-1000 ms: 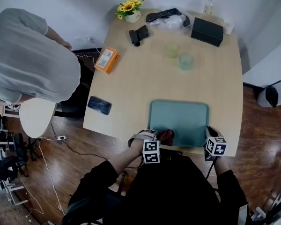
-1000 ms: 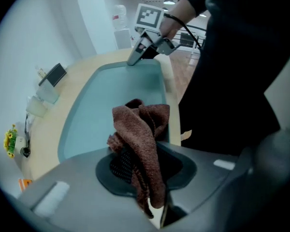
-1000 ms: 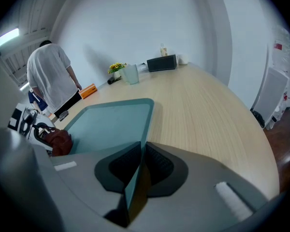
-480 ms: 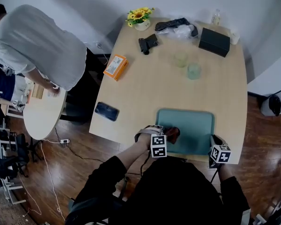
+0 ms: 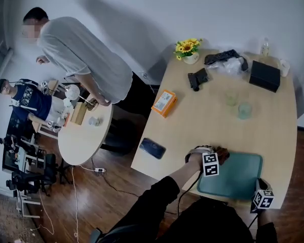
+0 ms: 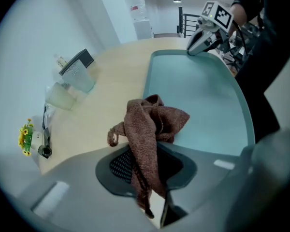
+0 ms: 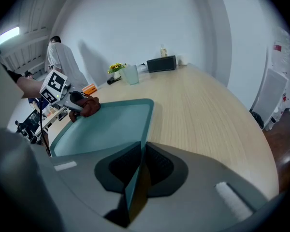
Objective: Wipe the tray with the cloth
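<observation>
The left tool point(image 6: 152, 178) is closed tightly on a brown cloth point(image 6: 150, 122). Its pads pinch one bunched end, so the loose part hangs out in front and can serve as a wiping pad. The tool points steeply down, and I judge this is to bring the cloth onto the surface.

The cloth is at the far left corner of the teal tray point(image 6: 203, 95), partly over the rim toward the bare worktop point(image 6: 106, 95). Whether it really presses on the tray floor, I cannot tell.

The right tool point(image 7: 135, 178) stands narrow and is clamped on the near right edge of the tray, with the thin rim between its pads. This grip is probably there so that the tray does not slide when the cloth rubs it.

The tray lies at the near edge of the worktop, just in front of the person. The smartphone point(image 5: 152, 148), the orange box point(image 5: 164, 103), two pale glasses point(image 5: 244, 110) and the black box point(image 5: 265, 76) are well apart from it, so the strokes have free room. Most of the tray floor seems not yet covered.
</observation>
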Tool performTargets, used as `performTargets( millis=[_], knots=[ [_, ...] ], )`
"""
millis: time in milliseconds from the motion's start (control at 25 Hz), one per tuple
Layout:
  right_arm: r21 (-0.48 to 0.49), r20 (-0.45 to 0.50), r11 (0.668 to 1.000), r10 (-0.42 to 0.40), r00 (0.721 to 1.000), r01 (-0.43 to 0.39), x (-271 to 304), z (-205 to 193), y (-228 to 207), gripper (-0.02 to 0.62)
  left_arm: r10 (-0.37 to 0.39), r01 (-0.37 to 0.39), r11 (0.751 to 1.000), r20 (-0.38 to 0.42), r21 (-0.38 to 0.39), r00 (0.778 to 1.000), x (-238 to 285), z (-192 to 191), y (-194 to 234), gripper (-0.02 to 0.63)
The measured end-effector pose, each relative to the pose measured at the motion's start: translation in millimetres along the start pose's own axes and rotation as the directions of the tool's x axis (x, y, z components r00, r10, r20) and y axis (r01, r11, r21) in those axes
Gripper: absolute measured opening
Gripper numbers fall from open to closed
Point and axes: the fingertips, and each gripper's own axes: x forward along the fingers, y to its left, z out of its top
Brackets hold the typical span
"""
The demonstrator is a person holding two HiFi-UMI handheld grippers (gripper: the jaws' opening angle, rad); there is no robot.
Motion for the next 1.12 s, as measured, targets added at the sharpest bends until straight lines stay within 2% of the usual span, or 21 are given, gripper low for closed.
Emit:
performTargets(
  millis=[360,480,640,880,1120],
  knots=[
    [0.008,0.013,1.0,-0.004,1.0,0.004,7.2,2.8,-4.7,0.034,0.07,-0.07,0.998,-0.013,0.001,0.997,4.2,0.1,9.7,0.071],
    [0.011,0.013,1.0,-0.003,1.0,0.003,7.7,-0.4,-2.0,0.034,0.086,-0.086,0.996,-0.017,0.01,0.996,-0.6,-5.2,-2.0,0.071],
    [0.005,0.02,1.0,-0.01,1.0,0.01,10.3,2.3,-1.2,0.034,0.031,-0.031,0.999,0.006,0.021,0.999,-11.0,-10.2,-40.2,0.071],
    [0.001,0.022,1.0,-0.013,1.0,0.013,9.0,4.1,-1.5,0.034,-0.05,0.047,0.997,0.045,0.06,0.998,-34.8,-20.5,-125.8,0.071],
    [0.008,0.021,1.0,-0.028,0.999,0.028,6.4,-1.7,-2.8,0.034,-0.177,0.168,0.979,0.077,0.112,0.981,-43.1,-25.2,-189.4,0.071]
  ],
)
